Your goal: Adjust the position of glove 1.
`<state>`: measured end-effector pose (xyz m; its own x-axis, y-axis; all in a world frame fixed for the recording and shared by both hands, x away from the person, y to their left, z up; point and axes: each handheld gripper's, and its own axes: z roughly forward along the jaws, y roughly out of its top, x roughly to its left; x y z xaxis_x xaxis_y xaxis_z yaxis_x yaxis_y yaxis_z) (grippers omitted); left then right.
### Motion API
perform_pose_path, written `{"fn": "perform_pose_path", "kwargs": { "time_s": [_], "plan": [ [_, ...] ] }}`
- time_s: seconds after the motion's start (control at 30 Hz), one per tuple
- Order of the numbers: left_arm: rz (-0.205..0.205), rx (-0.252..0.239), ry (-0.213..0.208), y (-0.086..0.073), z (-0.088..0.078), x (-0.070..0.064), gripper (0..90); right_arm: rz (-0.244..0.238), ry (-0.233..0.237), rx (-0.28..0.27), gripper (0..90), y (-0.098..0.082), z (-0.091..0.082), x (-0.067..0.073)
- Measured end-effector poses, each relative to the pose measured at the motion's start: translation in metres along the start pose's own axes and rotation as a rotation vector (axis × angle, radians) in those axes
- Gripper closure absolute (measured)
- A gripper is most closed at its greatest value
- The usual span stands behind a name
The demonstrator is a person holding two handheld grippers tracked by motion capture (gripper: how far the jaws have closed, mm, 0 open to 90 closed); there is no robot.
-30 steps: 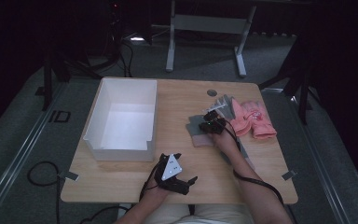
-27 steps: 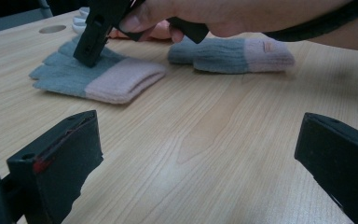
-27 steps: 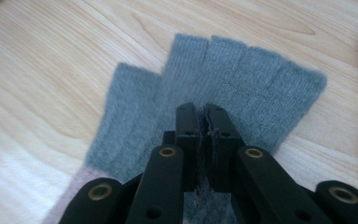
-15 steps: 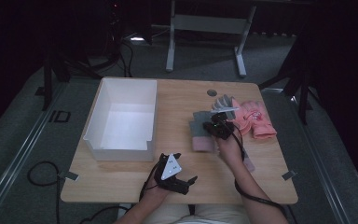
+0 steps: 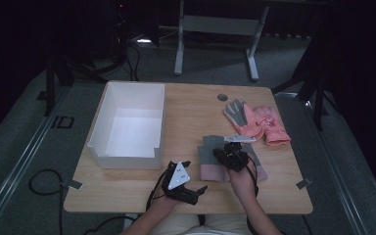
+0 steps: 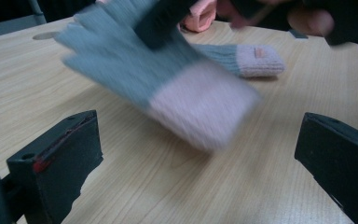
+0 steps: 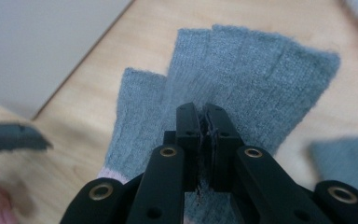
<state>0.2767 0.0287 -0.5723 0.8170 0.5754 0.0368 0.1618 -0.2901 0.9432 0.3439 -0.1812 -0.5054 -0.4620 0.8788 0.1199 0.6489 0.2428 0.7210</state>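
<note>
My right gripper (image 5: pixel 229 154) (image 7: pixel 200 122) is shut on a grey knit fingerless glove (image 5: pixel 208 149) (image 7: pixel 242 70) with a pink cuff, pinching it near the palm and holding it just above the table. The same glove (image 6: pixel 168 88) hangs blurred in front of my left gripper (image 5: pixel 194 177) (image 6: pixel 196 140), which rests open near the table's front edge with nothing between its jaws. A matching second grey glove (image 5: pixel 260 169) (image 6: pixel 242 55) lies flat on the wood just right of the held one.
A white open box (image 5: pixel 122 159) (image 7: pixel 42 42) stands at the table's left. A pair of pink and grey work gloves (image 5: pixel 262 122) (image 6: pixel 200 14) lies at the back right. A round hole (image 5: pixel 222 97) sits near the far edge.
My right gripper has carried the grey glove from beside the pink work gloves toward the front of the table and slightly up. The left gripper has stayed put.
</note>
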Motion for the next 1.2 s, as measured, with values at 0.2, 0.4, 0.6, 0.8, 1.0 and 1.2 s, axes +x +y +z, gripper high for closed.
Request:
{"fn": "perform_pose_path", "kwargs": {
  "time_s": [0.2, 0.4, 0.6, 0.8, 1.0, 1.2],
  "plan": [
    [-0.001, 0.0, 0.003, 0.0, 0.0, 0.0, 0.0, -0.003, -0.001, 0.043, 85.3, -0.02, 0.014, 0.005],
    [-0.002, 0.003, 0.002, 0.0, 0.0, 0.0, 0.0, -0.015, -0.006, 0.069, 85.1, -0.026, 0.027, 0.003],
    [-0.004, 0.005, -0.004, 0.0, 0.001, 0.0, 0.0, -0.041, -0.003, 0.08, 82.3, -0.03, 0.039, -0.001],
    [-0.006, 0.006, -0.005, 0.0, 0.001, 0.001, 0.0, -0.043, 0.01, 0.07, 75.0, -0.03, 0.036, -0.002],
    [-0.011, 0.007, -0.007, 0.0, 0.001, 0.001, 0.0, -0.099, 0.012, 0.021, 70.6, -0.017, 0.015, -0.024],
    [-0.012, 0.009, -0.006, 0.0, 0.001, 0.001, 0.0, -0.176, -0.003, 0.025, 69.6, -0.015, -0.009, -0.063]
  ]
}}
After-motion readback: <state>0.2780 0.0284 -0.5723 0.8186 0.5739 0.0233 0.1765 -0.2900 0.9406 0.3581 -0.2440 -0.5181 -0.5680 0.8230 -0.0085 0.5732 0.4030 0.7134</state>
